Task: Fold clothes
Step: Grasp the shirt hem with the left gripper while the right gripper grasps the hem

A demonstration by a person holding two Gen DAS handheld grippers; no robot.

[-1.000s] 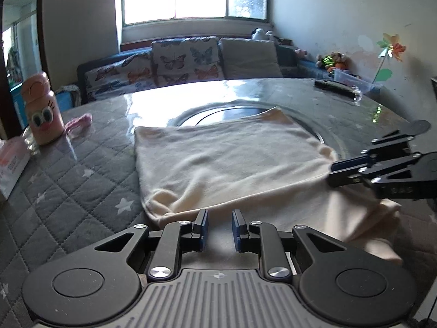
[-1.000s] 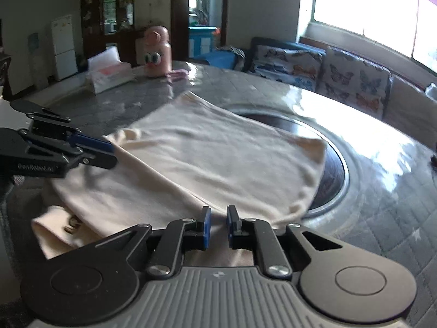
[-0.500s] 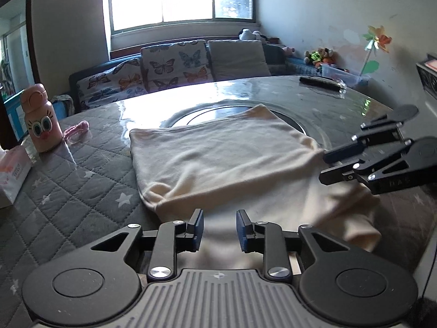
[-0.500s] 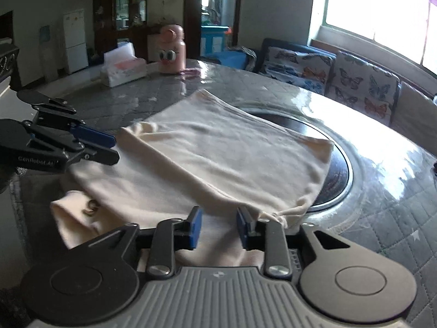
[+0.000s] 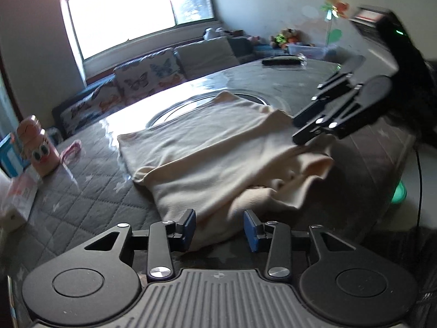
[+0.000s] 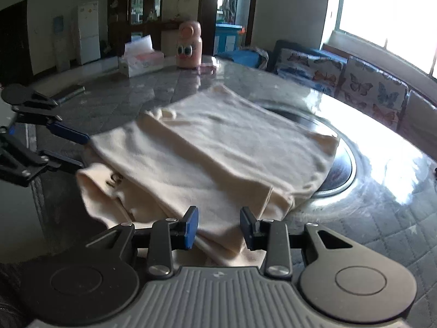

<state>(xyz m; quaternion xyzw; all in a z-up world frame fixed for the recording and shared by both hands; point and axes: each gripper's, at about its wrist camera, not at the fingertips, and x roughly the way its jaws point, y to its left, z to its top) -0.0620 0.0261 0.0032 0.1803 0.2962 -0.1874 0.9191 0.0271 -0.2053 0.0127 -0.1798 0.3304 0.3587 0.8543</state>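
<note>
A cream garment [image 5: 218, 150] lies folded on the desk [image 5: 82, 191], its far part over the dark round inset [image 6: 338, 169] in the middle and its near end bunched in loose layers by the desk's edge. The desk wears a grey quilted cover with small stars.

The left hand-held gripper [image 5: 220, 228] sits low at the near edge of the cloth with its blue-padded fingers [image 5: 188, 225] spread apart; the cloth's edge lies between them, but they are not pinching it. The right hand-held gripper [image 6: 218, 228] is likewise spread wide, the folded near corner of the garment lying between its fingers, not clamped. In the left view the right one hangs above the rumpled right end of the cloth, its jaws parted there too.

At the far side of the desk stands a pink bottle [image 6: 189, 45] with cartoon eyes, a tissue box [image 6: 140, 60] just beside it. Beyond the desk runs a sofa [image 6: 355, 82] with butterfly cushions under a bright window [image 5: 139, 13].
</note>
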